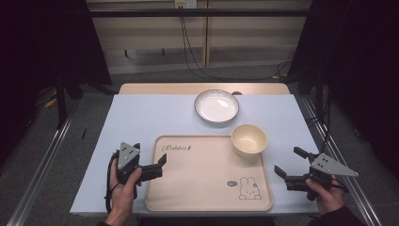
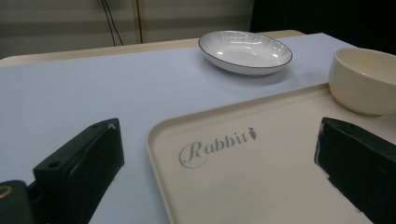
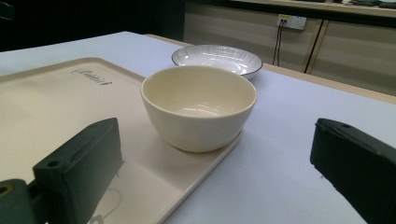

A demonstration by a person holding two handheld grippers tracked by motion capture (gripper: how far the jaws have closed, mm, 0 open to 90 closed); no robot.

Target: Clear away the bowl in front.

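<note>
A: Left to right. We log the left gripper (image 1: 157,165) at 8 o'clock of the table (image 1: 136,113), jaws spread wide and holding nothing. In the left gripper view (image 2: 219,154) they straddle the left edge of the tray (image 1: 202,183), one jaw over the cloth, one over the tray floor.

B: The tray sits at 6 o'clock, bare apart from its printing. The cream bowl (image 1: 249,139) is at the tray's 1 o'clock corner. In the right gripper view the bowl (image 3: 199,106) seems to sit on the tray's raised rim, partly overhanging the cloth, so we judge it may be slightly off level.

A: The white plate (image 1: 216,106) lies at 12 o'clock, on the cloth, apart from the tray and near the bowl without touching it.

B: The right gripper (image 1: 288,165) is at 4 o'clock, also released and empty, aimed at the bowl from just off the tray's right edge (image 3: 217,154).

A: Risks. If we close on the bowl's wall off-centre, the smooth glaze could let it slip or tip off the rim. If the left jaws nudge the tray first, the bowl could slide off its corner.

B: And a lift swung toward 12 o'clock could clip the plate.
</note>
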